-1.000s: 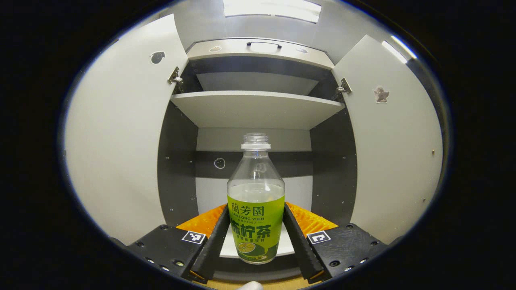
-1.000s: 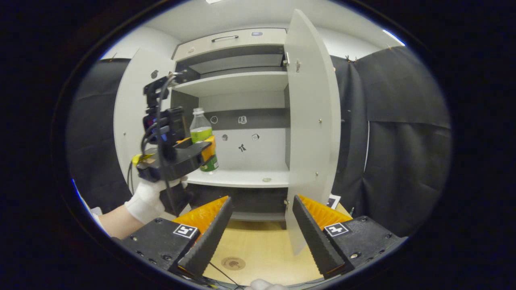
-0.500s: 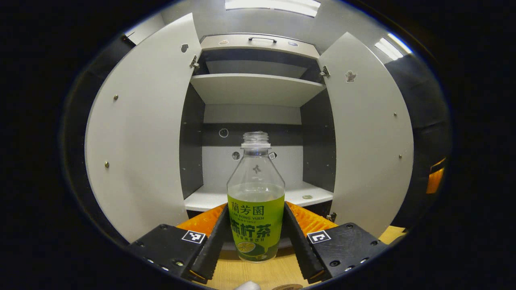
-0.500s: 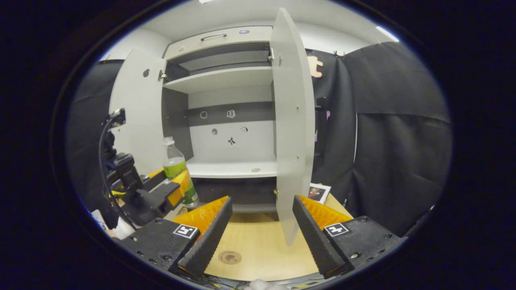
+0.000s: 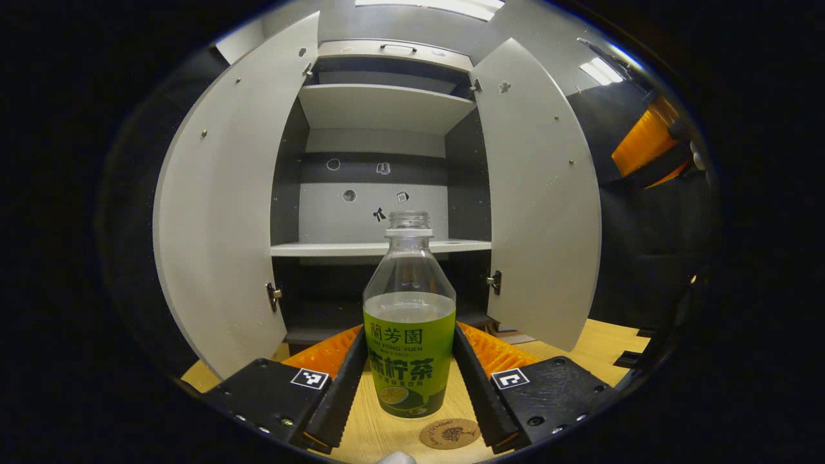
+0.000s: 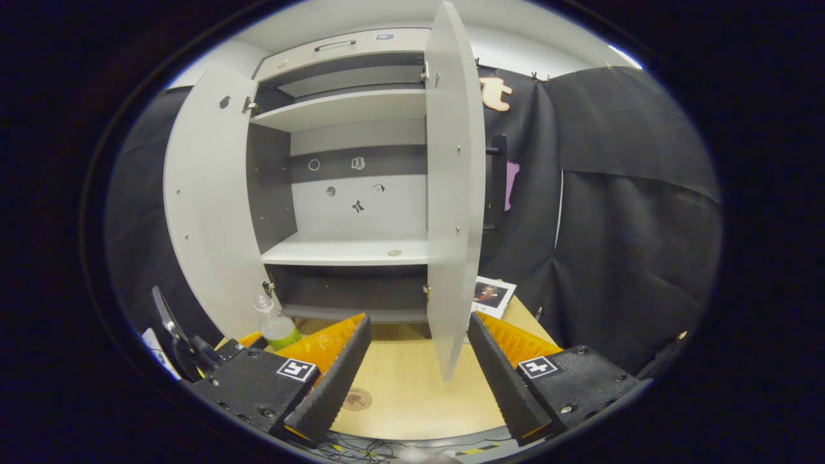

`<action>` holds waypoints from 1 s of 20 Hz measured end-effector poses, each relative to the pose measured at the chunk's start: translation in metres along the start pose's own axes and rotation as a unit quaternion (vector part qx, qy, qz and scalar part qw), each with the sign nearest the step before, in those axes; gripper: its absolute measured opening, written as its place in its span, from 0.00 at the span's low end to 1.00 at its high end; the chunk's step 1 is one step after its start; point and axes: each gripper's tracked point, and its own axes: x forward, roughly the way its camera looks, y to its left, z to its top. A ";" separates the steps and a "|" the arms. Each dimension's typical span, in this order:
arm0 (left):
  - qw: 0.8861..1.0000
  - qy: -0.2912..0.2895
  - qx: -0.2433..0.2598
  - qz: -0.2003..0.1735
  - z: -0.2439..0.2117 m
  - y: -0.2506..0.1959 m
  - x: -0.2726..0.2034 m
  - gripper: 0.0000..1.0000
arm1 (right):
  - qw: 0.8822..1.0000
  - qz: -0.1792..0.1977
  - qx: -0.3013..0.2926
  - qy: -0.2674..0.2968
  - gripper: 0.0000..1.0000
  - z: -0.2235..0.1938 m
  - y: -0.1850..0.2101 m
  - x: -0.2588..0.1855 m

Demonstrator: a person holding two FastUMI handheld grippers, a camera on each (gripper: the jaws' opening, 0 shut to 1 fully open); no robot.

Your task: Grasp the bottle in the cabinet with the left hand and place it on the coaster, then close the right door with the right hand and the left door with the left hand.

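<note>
the right gripper [image 6: 416,367] is hovering above the wooden table [image 6: 412,393] with its two fingers standing wide apart and nothing between them. ahead, the cabinet [image 6: 348,154] is standing with both doors swung open: the left door [image 6: 206,206] is facing flat on, the right door [image 6: 454,193] is showing edge-on. a capless bottle [image 6: 276,323] with a green label is peeking out low at the left. a round coaster [image 6: 356,399] is lying on the table beside the gripper's left finger. a photo card [image 6: 493,295] is resting past the right door.

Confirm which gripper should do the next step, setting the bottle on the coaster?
Left. The left gripper is shut on the bottle, which hangs above the table with the coaster just below and in front of it. The right gripper is open, holding nothing, facing the right door.
</note>
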 end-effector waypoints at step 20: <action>0.997 0.002 0.006 -0.081 -0.129 -0.057 0.012 0.77 | 0.995 0.011 -0.069 0.065 0.99 -0.018 0.005 0.002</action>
